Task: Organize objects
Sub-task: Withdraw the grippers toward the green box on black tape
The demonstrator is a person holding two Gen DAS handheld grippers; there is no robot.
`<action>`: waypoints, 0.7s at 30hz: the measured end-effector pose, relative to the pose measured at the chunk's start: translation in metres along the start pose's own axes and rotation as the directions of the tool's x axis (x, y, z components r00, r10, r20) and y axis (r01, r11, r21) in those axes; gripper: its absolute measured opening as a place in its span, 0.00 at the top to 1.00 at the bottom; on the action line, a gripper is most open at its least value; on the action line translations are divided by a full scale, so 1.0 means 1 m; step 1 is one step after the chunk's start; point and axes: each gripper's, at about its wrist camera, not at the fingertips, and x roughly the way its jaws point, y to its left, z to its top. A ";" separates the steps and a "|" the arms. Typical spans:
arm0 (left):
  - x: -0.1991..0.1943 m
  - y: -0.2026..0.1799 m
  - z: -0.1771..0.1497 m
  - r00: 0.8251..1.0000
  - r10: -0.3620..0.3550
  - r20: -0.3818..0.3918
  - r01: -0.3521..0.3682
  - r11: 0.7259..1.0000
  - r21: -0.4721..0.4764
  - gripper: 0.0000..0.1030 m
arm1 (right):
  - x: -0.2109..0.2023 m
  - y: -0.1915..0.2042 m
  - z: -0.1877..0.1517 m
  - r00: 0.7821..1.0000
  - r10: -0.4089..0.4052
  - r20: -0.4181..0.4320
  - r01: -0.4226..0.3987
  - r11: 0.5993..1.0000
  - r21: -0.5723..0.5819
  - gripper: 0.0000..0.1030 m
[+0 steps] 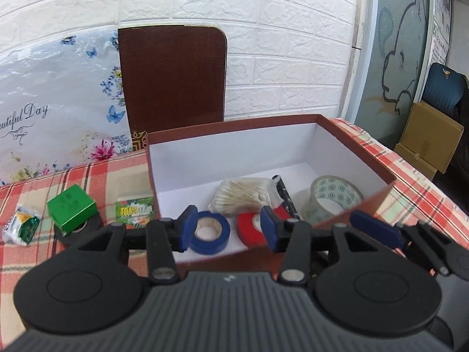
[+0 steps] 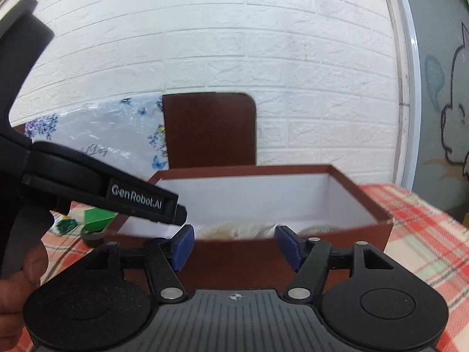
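Bright, even daylight fills both views, with soft shadows only. Fisheye bending curves the brick wall (image 1: pixel 293 29) near the edges. The right wrist view is blurred, smearing the box (image 2: pixel 263 252) and the checked cloth (image 2: pixel 425 234).

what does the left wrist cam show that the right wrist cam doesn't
Only the left wrist view sees into the box: blue tape, red tape, clear tape, cotton swabs and a pen.

Only the right wrist view shows the left gripper's black body with its GenRobot.AI label.

Both show the box, the green box, the checked tablecloth and open, empty grippers.
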 end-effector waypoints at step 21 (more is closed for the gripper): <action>-0.021 0.047 -0.094 0.969 0.166 -0.183 -0.176 0.984 -0.041 0.46 | -0.006 0.040 -0.064 0.945 0.081 -0.316 -0.076 0.997 0.027 0.38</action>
